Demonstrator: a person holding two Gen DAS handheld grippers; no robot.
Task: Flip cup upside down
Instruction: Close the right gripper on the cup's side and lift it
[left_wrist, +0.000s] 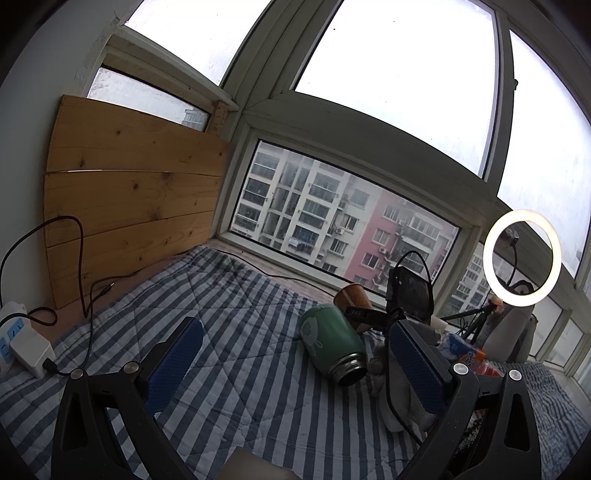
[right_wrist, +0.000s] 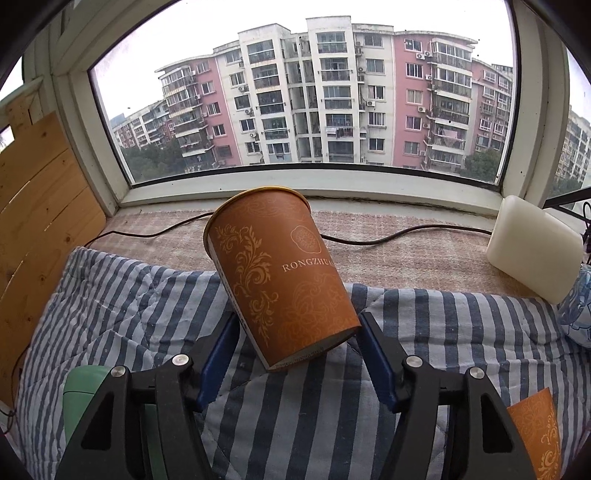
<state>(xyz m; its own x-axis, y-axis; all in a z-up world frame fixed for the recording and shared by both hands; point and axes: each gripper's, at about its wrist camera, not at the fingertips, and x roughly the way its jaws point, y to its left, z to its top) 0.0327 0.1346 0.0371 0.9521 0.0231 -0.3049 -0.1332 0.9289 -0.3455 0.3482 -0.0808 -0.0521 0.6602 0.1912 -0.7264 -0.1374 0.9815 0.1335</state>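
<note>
An orange paper cup (right_wrist: 280, 273) with gold patterns and "RONGZHUA" lettering is held in my right gripper (right_wrist: 299, 332), whose blue pads press its lower sides. The cup is lifted above the striped quilt (right_wrist: 110, 302), rim up and tilted left. In the left wrist view the same cup (left_wrist: 352, 295) shows behind a green bottle, with the right gripper's black body on it. My left gripper (left_wrist: 295, 350) is open and empty, hovering over the quilt in front of the bottle.
A green insulated bottle (left_wrist: 332, 341) lies on its side on the quilt, mouth toward me. A second orange cup (right_wrist: 535, 432) sits at lower right. A white block (right_wrist: 532, 247) rests on the sill. A power strip (left_wrist: 18, 339), cables and a ring light (left_wrist: 522, 258) stand around.
</note>
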